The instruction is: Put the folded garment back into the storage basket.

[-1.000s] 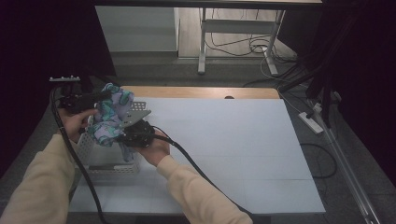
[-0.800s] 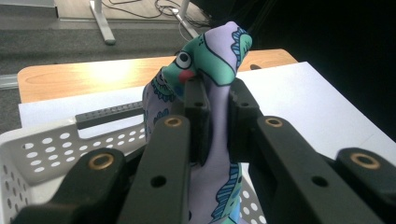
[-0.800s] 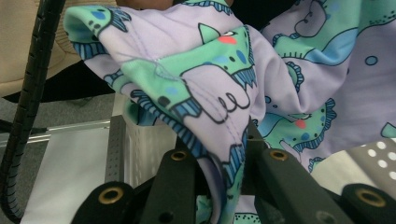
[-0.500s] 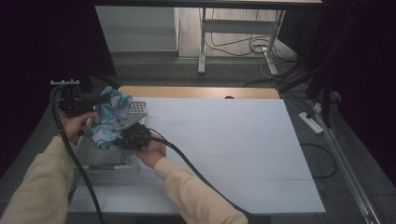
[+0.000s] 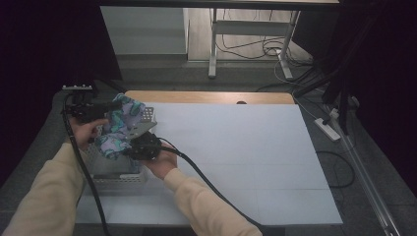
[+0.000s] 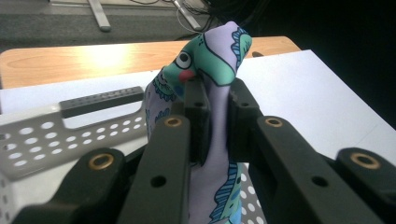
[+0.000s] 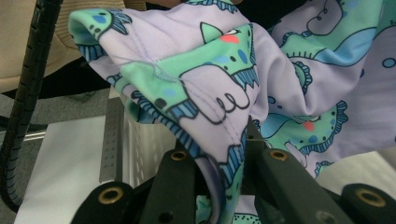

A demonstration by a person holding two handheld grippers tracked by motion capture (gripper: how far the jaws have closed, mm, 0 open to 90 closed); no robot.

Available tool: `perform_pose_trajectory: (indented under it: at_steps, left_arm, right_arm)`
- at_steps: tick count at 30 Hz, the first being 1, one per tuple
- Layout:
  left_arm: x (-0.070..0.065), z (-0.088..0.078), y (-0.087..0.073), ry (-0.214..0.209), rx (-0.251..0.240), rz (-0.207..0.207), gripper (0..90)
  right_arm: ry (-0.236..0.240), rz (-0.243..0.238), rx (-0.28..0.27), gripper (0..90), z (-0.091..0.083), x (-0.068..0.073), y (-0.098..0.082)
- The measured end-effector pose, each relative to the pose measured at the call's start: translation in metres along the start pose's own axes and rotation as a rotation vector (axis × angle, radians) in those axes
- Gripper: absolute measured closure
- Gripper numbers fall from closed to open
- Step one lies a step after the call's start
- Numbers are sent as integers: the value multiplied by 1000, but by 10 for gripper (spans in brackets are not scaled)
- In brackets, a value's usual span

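I have the cloth point(image 5: 118, 129) pinched in both tongs. In the high view it hangs at the left of the frame, over the basket point(image 5: 120, 178) that stands on the white table point(image 5: 246, 147). My left gripper point(image 5: 114, 104) bites its upper end, near the far rim of the basket; my right gripper point(image 5: 129, 149) bites its lower end, lower in the frame and a little to the right.

In the left gripper view, at the middle of the frame, my jaws are clamped on a narrow fold of the cloth point(image 6: 212, 93), which sticks up above their tips and runs down between them; the perforated wall of the basket point(image 6: 56, 135) lies at the lower left. In the right gripper view the jaws at the bottom centre are closed on a hemmed edge of the cloth point(image 7: 205, 88), and the rest billows across the upper frame, with the basket's wall point(image 7: 140, 144) behind it at the left.

Against the pictures of a second ago, little differs. The cloth is in the same spot above the basket, bunched much as before, and both grips are unchanged. My right hand has edged slightly lower and nearer me in the high view; my left has kept its place.
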State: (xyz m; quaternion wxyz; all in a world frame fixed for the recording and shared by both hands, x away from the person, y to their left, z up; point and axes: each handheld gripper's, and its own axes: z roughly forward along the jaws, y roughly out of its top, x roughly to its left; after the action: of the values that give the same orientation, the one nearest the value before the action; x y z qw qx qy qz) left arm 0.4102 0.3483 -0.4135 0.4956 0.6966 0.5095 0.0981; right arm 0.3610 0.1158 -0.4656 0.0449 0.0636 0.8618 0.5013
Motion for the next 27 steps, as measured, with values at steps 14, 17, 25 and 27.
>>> perform_pose_trajectory:
  at_steps: [14,17,25,27]
  left_arm:
    - [4,22,-6,-20,40,-10,807]
    - [9,25,-10,-19,52,-22,807]
    - [20,32,-17,-16,75,-44,806]
    - [22,33,-18,-14,77,-50,806]
  right_arm:
    - [-18,3,35,804,0,-1,-8]
    - [-16,3,45,803,3,-1,-8]
    - [-16,6,78,802,9,-1,-10]
    - [-15,7,84,802,10,-2,-11]
